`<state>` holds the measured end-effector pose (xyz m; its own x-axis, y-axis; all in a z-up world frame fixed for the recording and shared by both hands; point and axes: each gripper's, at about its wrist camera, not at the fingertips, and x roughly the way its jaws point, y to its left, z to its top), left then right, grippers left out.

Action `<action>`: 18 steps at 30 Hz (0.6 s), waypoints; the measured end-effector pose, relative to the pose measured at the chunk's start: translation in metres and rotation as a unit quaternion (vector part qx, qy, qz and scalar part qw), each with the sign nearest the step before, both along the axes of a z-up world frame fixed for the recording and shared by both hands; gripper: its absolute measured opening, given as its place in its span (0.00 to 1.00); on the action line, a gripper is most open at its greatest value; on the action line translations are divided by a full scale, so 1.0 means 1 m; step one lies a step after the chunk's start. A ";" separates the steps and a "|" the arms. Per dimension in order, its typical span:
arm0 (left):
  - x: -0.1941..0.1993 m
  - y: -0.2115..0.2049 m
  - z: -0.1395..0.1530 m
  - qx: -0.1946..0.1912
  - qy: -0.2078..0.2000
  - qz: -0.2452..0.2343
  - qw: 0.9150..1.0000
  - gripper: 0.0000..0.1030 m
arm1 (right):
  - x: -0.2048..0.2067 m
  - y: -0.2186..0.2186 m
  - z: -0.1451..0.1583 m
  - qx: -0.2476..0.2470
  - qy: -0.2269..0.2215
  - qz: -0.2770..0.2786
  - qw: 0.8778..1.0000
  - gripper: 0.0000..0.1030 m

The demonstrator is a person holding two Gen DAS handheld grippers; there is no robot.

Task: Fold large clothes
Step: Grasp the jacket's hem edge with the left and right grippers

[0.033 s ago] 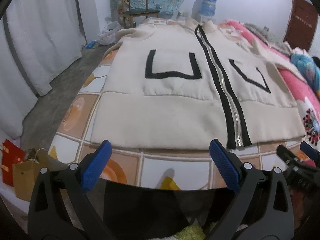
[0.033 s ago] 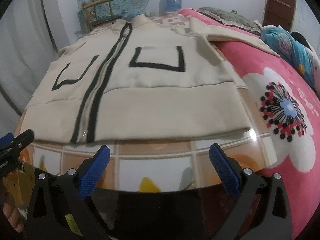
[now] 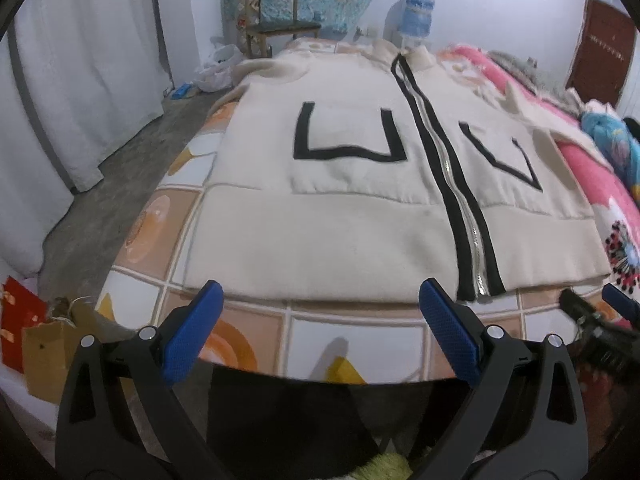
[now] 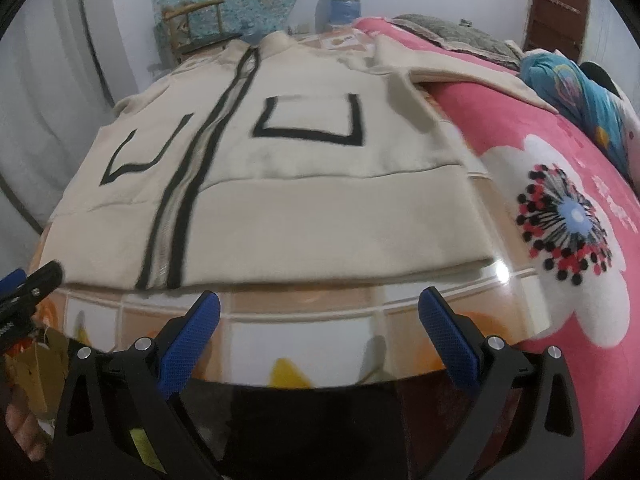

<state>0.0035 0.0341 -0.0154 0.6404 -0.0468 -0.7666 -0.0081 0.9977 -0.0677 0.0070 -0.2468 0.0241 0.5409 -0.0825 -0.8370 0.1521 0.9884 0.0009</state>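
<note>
Jacket (image 3: pixel 360 200) lies flat, front up, zipped, on the tiled sheet (image 3: pixel 352 332), hem toward both cameras, collar at the far end. Black zipper band (image 3: pixel 452 184) runs hem to collar, with a black-outlined pocket on each side. One sleeve (image 4: pixel 460 68) spreads out over the pink blanket (image 4: pixel 560 152).

Left gripper (image 3: pixel 320 312): jaws spread wide, nothing between them, blue pads (image 3: pixel 192 336) just short of the hem, not touching fabric.

Right gripper (image 4: pixel 320 312): also released, empty, hovering near the hem on the pink blanket side; its tip also shows at the right edge of the left view.

Background: chair (image 3: pixel 276 28), water jug (image 3: pixel 416 12), curtain (image 3: pixel 80 60), door (image 3: pixel 600 48).
</note>
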 end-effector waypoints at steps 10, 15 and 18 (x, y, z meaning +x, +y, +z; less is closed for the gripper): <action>0.020 0.077 -0.013 -0.030 -0.015 0.088 0.996 0.92 | 0.010 -0.081 0.002 0.022 -0.012 -0.053 0.998 0.87; 0.038 0.089 -0.021 0.003 -0.019 0.109 0.994 0.75 | 0.020 -0.093 -0.011 0.023 0.001 -0.050 0.998 0.71; 0.051 0.092 -0.030 -0.003 0.003 0.108 0.994 0.58 | 0.027 -0.091 -0.011 -0.009 -0.004 -0.039 0.999 0.59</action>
